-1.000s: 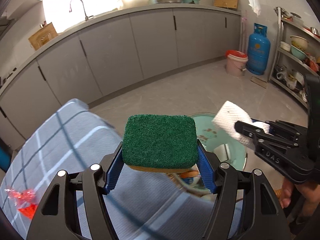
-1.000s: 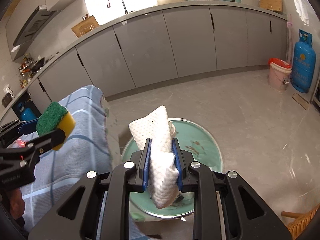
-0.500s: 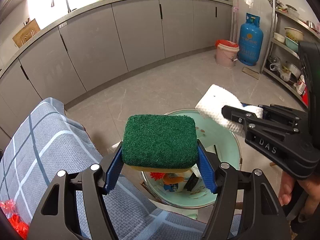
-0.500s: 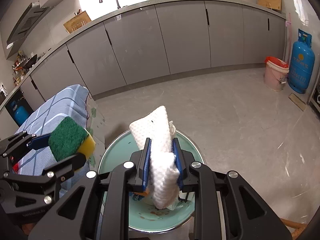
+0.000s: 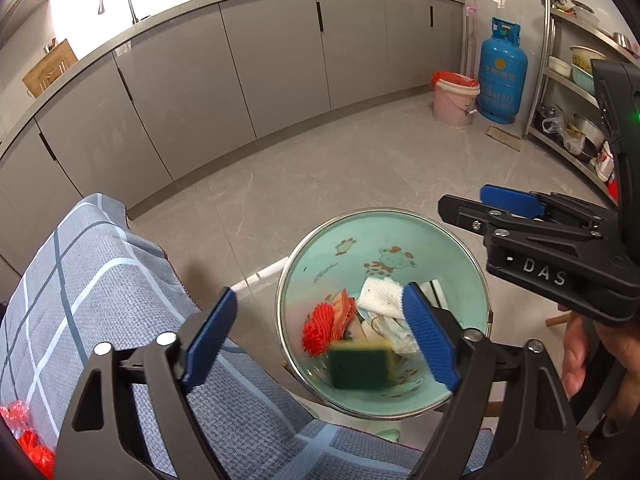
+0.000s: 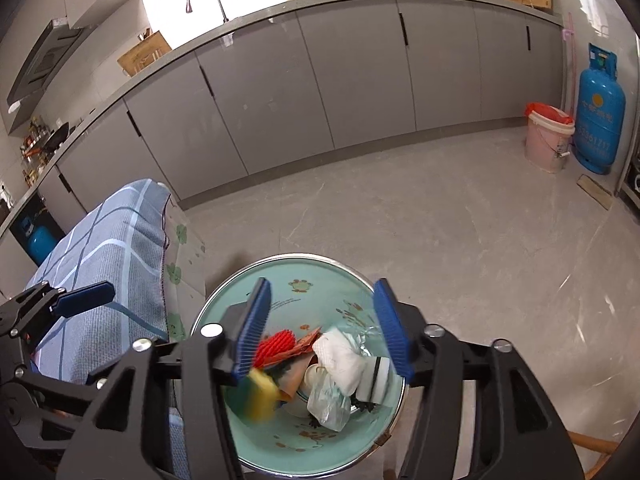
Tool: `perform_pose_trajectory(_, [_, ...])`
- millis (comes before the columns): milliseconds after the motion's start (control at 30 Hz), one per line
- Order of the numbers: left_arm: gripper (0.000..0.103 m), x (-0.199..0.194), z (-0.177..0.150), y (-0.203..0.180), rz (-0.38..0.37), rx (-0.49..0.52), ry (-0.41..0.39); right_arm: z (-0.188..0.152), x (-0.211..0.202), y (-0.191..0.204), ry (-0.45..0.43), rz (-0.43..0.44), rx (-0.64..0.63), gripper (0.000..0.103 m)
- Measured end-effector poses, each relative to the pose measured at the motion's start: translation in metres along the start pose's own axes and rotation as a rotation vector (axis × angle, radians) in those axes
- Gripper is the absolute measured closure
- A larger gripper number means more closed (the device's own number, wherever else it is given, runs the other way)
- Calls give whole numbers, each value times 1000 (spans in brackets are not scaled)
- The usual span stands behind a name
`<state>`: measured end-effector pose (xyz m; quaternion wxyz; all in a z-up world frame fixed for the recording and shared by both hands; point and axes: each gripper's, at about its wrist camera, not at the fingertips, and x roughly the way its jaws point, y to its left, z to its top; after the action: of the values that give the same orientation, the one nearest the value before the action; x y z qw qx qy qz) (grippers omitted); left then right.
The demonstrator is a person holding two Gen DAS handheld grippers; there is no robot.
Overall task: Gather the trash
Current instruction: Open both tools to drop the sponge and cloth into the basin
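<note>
A teal basin [image 5: 400, 236] [image 6: 304, 264] with cartoon prints stands on the floor below both grippers and holds trash. My left gripper [image 5: 319, 290] hangs over it, jaws opening, nothing between the pads. A green and yellow sponge [image 5: 362, 364] [image 6: 260, 398] shows blurred, dropping inside the basin. My right gripper [image 6: 322, 284] is also above the basin, jaws opening and empty. Beneath it, a white cloth [image 6: 340, 356] [image 5: 380, 296] lies on the pile, next to a red net [image 5: 318, 326] and a clear plastic bag [image 6: 328, 400].
A grey checked cloth [image 5: 100, 280] covers the table at left, with red net scraps [image 5: 24, 436] on it. A pink bucket [image 5: 456, 100], blue gas cylinder [image 5: 502, 72] and metal shelf rack [image 5: 576, 92] stand far right. A person's hand [image 5: 576, 344] holds the right gripper.
Both grippers have opened over the basin. The sponge has left the left gripper's pads and the white cloth the right gripper's; both are now in the basin.
</note>
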<state>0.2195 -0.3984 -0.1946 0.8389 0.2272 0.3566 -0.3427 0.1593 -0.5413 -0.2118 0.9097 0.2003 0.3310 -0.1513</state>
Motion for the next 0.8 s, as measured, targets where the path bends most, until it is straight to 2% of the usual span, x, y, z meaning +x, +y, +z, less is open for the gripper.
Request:
perform_pose_trajectory(167, [12, -1, -1, 6, 17, -28, 0, -1, -8, -6, -16, -9, 27, 41])
perform_pose_trajectory(367, [12, -3, -2, 7, 34, -25, -5, -6, -11, -4, -15, -6, 31, 39])
perform_pose_trajectory(500, [11, -7, -5, 7, 47, -22, -8, -9, -14, -2, -18, -9, 35, 32])
perform_pose_trajectory(800, [11, -16, -10, 14, 53, -46, -7, -16, -23, 6, -14, -11, 30, 29])
